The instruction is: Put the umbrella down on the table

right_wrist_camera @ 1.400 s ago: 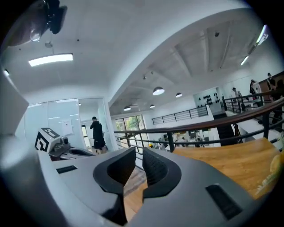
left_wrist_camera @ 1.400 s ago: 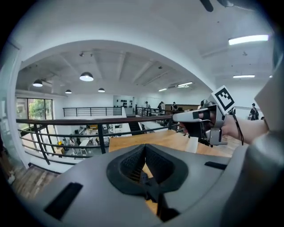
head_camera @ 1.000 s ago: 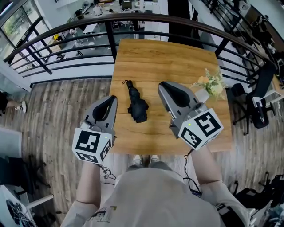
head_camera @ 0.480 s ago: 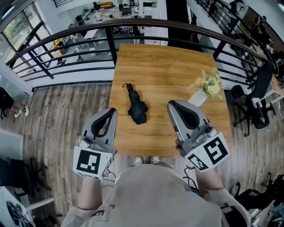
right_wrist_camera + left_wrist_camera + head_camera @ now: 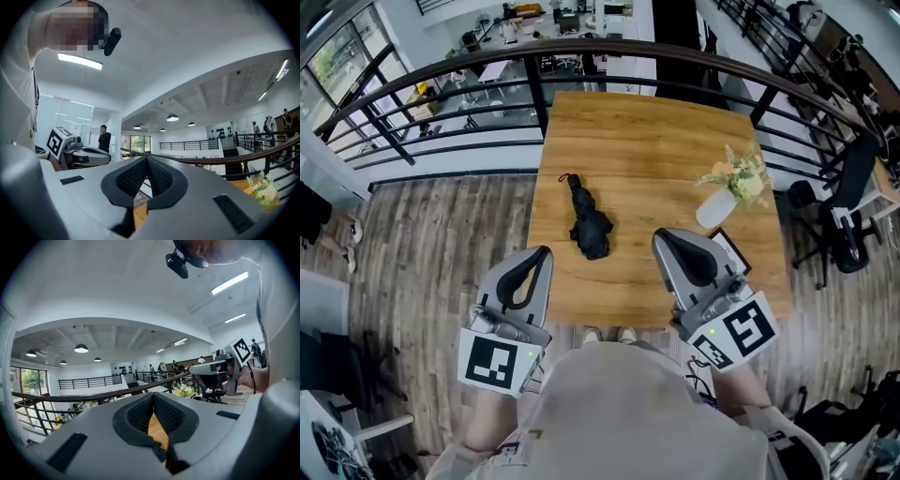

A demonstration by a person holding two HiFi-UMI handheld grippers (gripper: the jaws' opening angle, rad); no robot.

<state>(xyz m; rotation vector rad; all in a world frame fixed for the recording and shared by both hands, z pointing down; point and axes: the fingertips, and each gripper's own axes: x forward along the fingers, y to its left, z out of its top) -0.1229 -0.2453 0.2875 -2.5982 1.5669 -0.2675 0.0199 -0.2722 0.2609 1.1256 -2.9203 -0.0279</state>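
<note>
**A:** Where is the umbrella (image 5: 589,223) sitting now?

**B:** It is lying flat on the wooden table (image 5: 647,141), a little toward the near left side, folded up and black, with its thin end pointing at the far edge. Nothing is touching it.

**A:** And the claws?

**B:** Both are clenched on nothing. The left gripper (image 5: 542,253) is hovering at the near edge of the table, well apart from the umbrella, with its pads meeting at the tips. The right gripper (image 5: 661,236) is hanging over the near right corner, pads together too.

**A:** So the putting-down is looking finished?

**B:** I am judging it so. What is going on now reads as clearing away, and the way to do that well is by keeping both hands level and drawing them toward the body, not across the tabletop.

**A:** Anything to be minding?

**B:** The white vase of flowers (image 5: 727,192) is standing near the right gripper, just beyond it. I am thinking the right hand should be steering wide of it, and the left should be staying off the umbrella so it is not getting nudged.
</note>
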